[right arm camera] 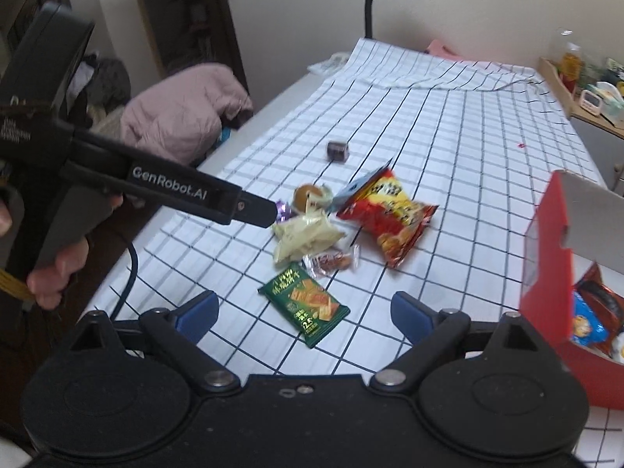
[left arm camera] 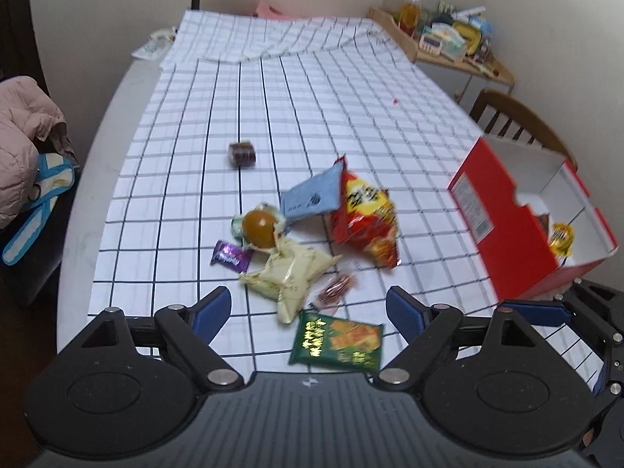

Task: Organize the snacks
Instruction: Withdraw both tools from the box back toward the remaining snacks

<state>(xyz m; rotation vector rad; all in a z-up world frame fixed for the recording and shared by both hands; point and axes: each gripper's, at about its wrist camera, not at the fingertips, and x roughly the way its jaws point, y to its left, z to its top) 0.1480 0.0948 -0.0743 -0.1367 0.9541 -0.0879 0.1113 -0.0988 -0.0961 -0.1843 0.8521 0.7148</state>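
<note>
Fingers [left arm camera: 218,312] of both grippers spread, empty, above green cracker packet [right arm camera: 304,304], red box [right arm camera: 546,241] alongside

Both tools [left arm camera: 308,312] [right arm camera: 304,312] — agape, empty

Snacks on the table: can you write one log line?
left tongs: open, empty | right tongs: open, empty | green packet: nearest | red box: partly filled

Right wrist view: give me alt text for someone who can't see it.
Open right claw hovers over a green cracker packet on a checked tablecloth. Beyond lie a red chip bag and small sweets; a red box holding snacks stands right, and the left claw reaches in from left.
</note>
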